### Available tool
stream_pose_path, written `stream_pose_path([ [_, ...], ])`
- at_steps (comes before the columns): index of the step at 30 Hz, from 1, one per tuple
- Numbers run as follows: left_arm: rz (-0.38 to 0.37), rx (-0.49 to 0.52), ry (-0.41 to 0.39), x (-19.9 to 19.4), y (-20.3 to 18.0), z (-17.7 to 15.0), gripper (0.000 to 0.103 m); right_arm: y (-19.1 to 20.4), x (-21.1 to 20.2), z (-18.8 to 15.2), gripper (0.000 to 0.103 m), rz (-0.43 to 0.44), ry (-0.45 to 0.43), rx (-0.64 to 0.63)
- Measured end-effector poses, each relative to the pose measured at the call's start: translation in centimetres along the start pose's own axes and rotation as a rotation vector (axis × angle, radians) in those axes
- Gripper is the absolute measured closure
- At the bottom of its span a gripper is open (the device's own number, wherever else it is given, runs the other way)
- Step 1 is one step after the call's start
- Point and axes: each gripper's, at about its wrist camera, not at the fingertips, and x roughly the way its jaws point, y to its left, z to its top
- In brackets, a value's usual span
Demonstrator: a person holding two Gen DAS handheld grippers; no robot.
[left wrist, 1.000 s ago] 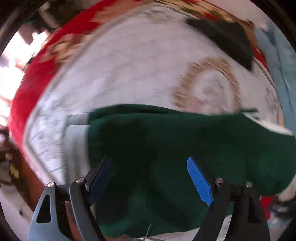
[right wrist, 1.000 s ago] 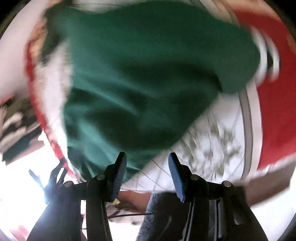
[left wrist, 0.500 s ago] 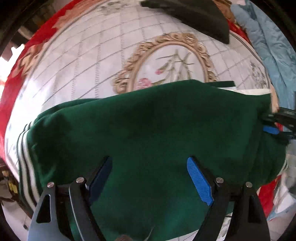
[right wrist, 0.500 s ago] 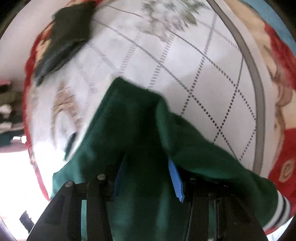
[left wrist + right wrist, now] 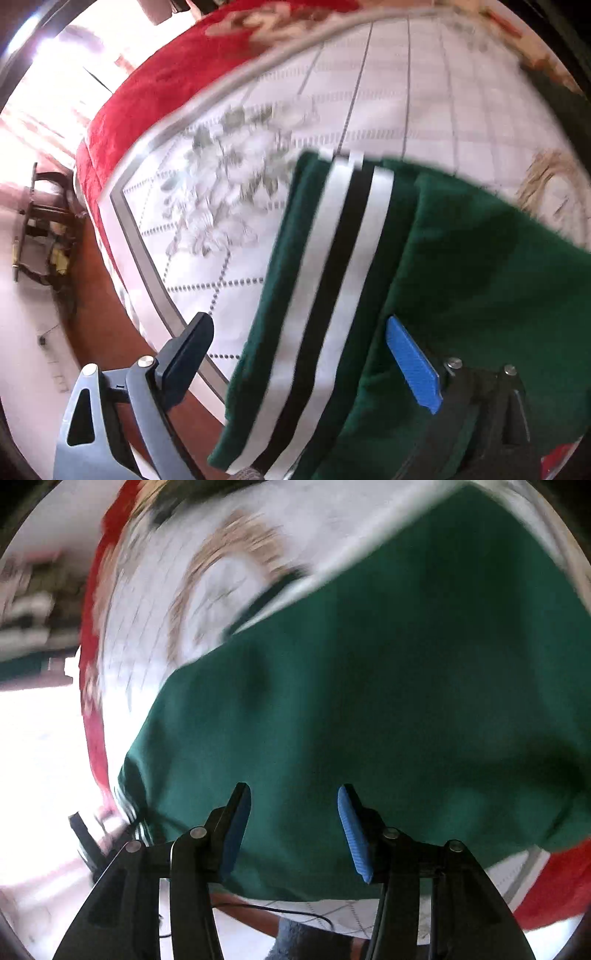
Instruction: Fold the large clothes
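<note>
Now, left fingers: the left gripper [image 5: 299, 363] stands wide and is opening further, the striped hem [image 5: 332, 295] passing between its fingers ungripped.
Right fingers: the right gripper [image 5: 293, 829] sits half-parted, jaws opening, pressing nothing.
Garment: the green sweater [image 5: 369, 701] lies on the bed [image 5: 258, 110], filling five o'clock in the left view.
Change: half a second ago cloth bunched between the right fingers; now it lies free.
Meaning: this fold looks laid down, probably ready for the next.
</note>
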Motion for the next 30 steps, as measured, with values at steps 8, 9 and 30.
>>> stream_pose_path([
  [8, 0.151, 0.010, -0.090, -3.1, 2.7, 0.7, 0.006, 21.5, 7.6, 1.5, 0.036, -0.077, 0.143, -0.672],
  [9, 0.163, -0.006, -0.064, -2.3, 3.4, 1.0, 0.006, 23.8, 8.8, 1.3, 0.036, -0.089, 0.153, -0.752],
  [30, 0.026, -0.297, -0.008, 0.4, 13.8, -0.5, 0.006, 37.4, 17.4, 2.9, 0.084, -0.022, 0.374, -1.024],
])
